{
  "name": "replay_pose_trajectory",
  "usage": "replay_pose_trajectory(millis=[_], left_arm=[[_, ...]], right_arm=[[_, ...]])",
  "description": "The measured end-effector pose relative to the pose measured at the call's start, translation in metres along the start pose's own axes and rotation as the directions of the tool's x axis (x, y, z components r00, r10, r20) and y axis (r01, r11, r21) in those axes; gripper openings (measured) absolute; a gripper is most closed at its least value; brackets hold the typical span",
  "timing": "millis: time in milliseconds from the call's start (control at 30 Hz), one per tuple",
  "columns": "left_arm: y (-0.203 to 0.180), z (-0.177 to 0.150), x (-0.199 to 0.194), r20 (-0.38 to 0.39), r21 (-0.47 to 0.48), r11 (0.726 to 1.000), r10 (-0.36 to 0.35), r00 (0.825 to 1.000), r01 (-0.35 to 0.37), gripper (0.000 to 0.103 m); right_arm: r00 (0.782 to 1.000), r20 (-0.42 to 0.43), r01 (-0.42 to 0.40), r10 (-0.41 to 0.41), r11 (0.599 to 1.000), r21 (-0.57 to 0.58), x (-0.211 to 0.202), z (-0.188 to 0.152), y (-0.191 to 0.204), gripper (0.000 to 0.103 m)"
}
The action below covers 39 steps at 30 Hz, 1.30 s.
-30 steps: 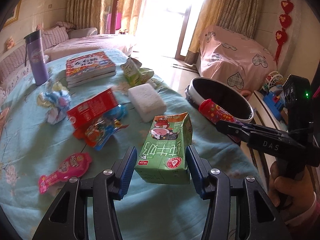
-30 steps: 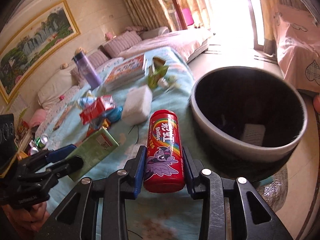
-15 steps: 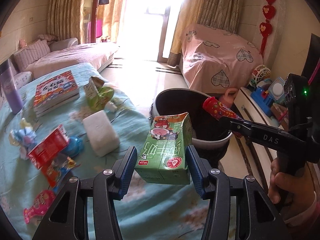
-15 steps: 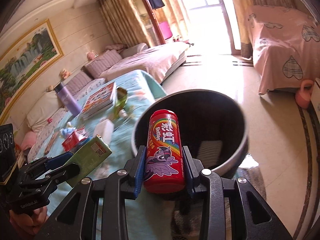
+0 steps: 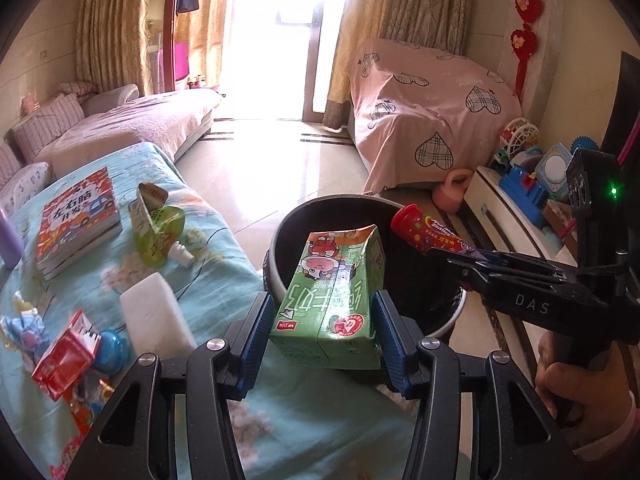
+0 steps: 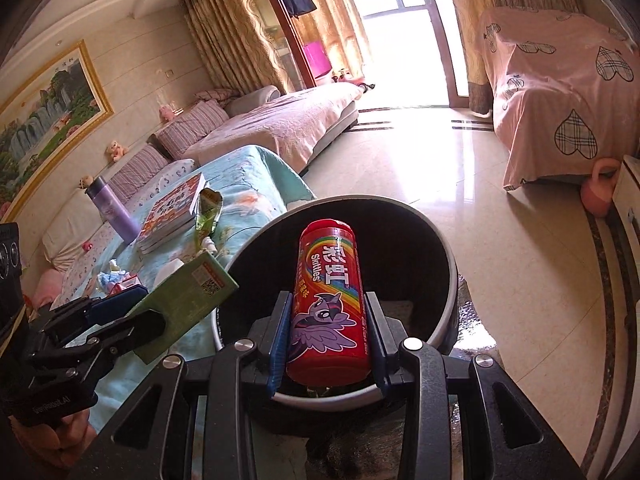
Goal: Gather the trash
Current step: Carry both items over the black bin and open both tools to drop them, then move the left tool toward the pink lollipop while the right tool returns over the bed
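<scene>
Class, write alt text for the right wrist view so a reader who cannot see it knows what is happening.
The right gripper holds a red Skittles tube above the open mouth of a dark round bin on the floor. At left, the left gripper holds a green carton by the bin's rim, with a trash-strewn blue bedspread behind.
</scene>
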<state>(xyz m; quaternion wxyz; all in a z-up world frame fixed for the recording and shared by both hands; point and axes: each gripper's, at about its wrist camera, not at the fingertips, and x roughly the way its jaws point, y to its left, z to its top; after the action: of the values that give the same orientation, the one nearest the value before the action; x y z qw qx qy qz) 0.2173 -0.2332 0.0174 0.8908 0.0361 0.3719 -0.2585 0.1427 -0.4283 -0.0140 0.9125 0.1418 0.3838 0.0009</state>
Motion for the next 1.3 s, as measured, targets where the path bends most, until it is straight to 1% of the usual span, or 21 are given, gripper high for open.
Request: replay_pose_trajectory(millis=[300, 500, 567, 667, 700, 733, 800, 867, 967, 1033, 1300], left_arm=[[-0.010, 0.012, 0.024, -0.017, 0.005, 1.000, -0.002, 1.000, 0.002, 0.050], [-0.010, 0.019, 0.037, -0.041, -0.014, 1.000, -0.026, 0.999, 0.026, 0.052], [-0.010, 0.019, 0.036, -0.045, -0.023, 0.999, -0.026, 0.999, 0.025, 0.059], [-0.009, 0.013, 0.030, -0.035, -0.031, 0.999, -0.014, 0.999, 0.013, 0.066], [-0.007, 0.010, 0.028, -0.035, -0.036, 0.999, -0.011, 0.999, 0.009, 0.066], [-0.005, 0.007, 0.026, -0.036, -0.045, 0.999, -0.010, 0.999, 0.009, 0.066], [0.001, -0.002, 0.019, -0.037, -0.066, 0.998, -0.012, 0.999, 0.010, 0.066], [0.008, -0.013, 0.011, -0.037, -0.086, 0.996, -0.006, 0.999, 0.003, 0.066], [0.018, -0.031, -0.005, -0.037, -0.116, 0.993, 0.009, 0.999, -0.013, 0.066], [0.025, -0.043, -0.017, -0.034, -0.136, 0.990, 0.017, 0.999, -0.021, 0.066], [0.051, -0.081, -0.074, -0.005, -0.197, 0.978, 0.063, 0.998, -0.063, 0.066]], right_arm=[[1.000, -0.023, 0.017, -0.017, 1.000, 0.010, 0.014, 0.008, -0.013, 0.035], [0.999, -0.039, 0.014, -0.013, 0.999, 0.034, 0.022, 0.011, -0.024, 0.036], [0.999, -0.032, 0.005, -0.004, 0.999, 0.051, 0.022, 0.010, -0.027, 0.039], [1.000, -0.015, 0.005, -0.004, 0.998, 0.070, 0.019, 0.008, -0.030, 0.051], [1.000, -0.010, 0.003, -0.003, 0.997, 0.075, 0.017, 0.006, -0.030, 0.058], [1.000, -0.006, 0.005, -0.005, 0.997, 0.078, 0.016, 0.005, -0.030, 0.060], [1.000, 0.000, 0.002, -0.002, 0.996, 0.087, 0.013, 0.002, -0.028, 0.061], [1.000, 0.008, -0.007, 0.006, 0.996, 0.092, 0.009, -0.001, -0.024, 0.063], [1.000, 0.025, -0.020, 0.018, 0.995, 0.093, 0.002, -0.006, -0.015, 0.074], [0.999, 0.032, -0.024, 0.021, 0.996, 0.090, -0.002, -0.009, -0.006, 0.088], [0.995, 0.030, -0.090, 0.090, 0.996, 0.021, -0.011, -0.028, 0.048, 0.089]])
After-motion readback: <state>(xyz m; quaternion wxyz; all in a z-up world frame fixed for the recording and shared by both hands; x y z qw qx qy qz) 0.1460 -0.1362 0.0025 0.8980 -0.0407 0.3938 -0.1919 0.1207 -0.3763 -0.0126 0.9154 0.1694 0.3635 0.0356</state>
